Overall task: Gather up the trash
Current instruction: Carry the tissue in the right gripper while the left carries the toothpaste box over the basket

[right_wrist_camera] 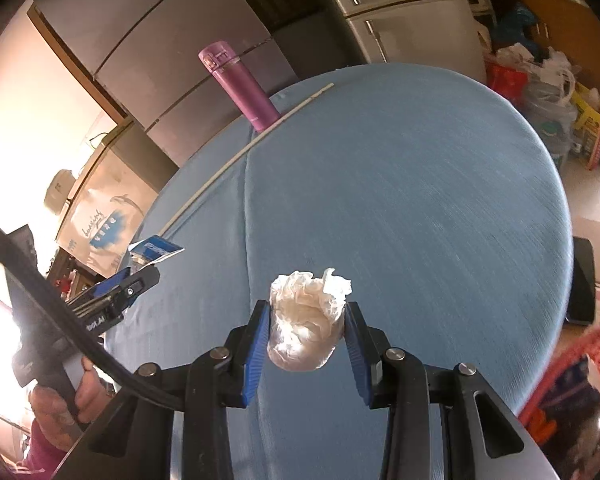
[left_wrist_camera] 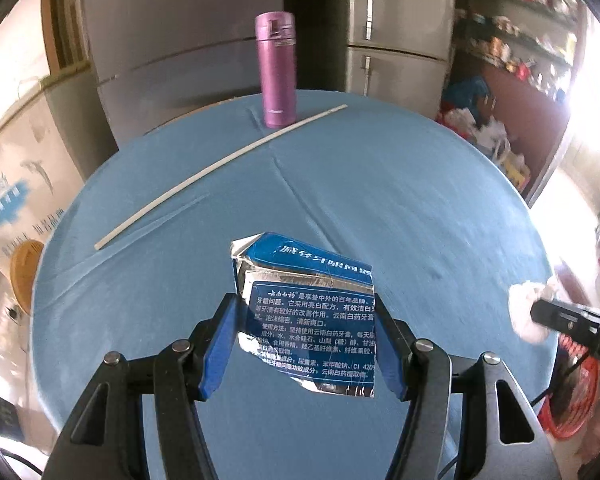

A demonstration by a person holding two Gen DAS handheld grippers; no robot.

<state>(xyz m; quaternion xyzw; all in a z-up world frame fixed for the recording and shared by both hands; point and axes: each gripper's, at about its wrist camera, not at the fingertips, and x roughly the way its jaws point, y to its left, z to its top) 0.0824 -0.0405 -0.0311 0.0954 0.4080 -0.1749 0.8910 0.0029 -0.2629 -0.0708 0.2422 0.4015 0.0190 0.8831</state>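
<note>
A torn blue toothpaste box (left_wrist_camera: pixel 312 320) with white printing hangs above the blue tablecloth (left_wrist_camera: pixel 380 200), with my left gripper (left_wrist_camera: pixel 305 300) shut on it, blue pads against its two sides. In the right wrist view that box (right_wrist_camera: pixel 156 250) and gripper (right_wrist_camera: pixel 140 276) show at the left. My right gripper (right_wrist_camera: pixel 307 306) is shut on a crumpled white wad (right_wrist_camera: pixel 306 320), also held off the cloth. The same wad (left_wrist_camera: pixel 524 312) appears at the right edge of the left wrist view. A long white stick (left_wrist_camera: pixel 220 164) lies across the far left of the table.
A purple flask (left_wrist_camera: pixel 277 70) stands upright at the table's far edge, beside the stick's end. A red mesh basket (right_wrist_camera: pixel 572 360) sits low beyond the table's right rim. Refrigerators, a cardboard box and bags surround the round table. A person's hand (right_wrist_camera: pixel 60 412) grips the left tool.
</note>
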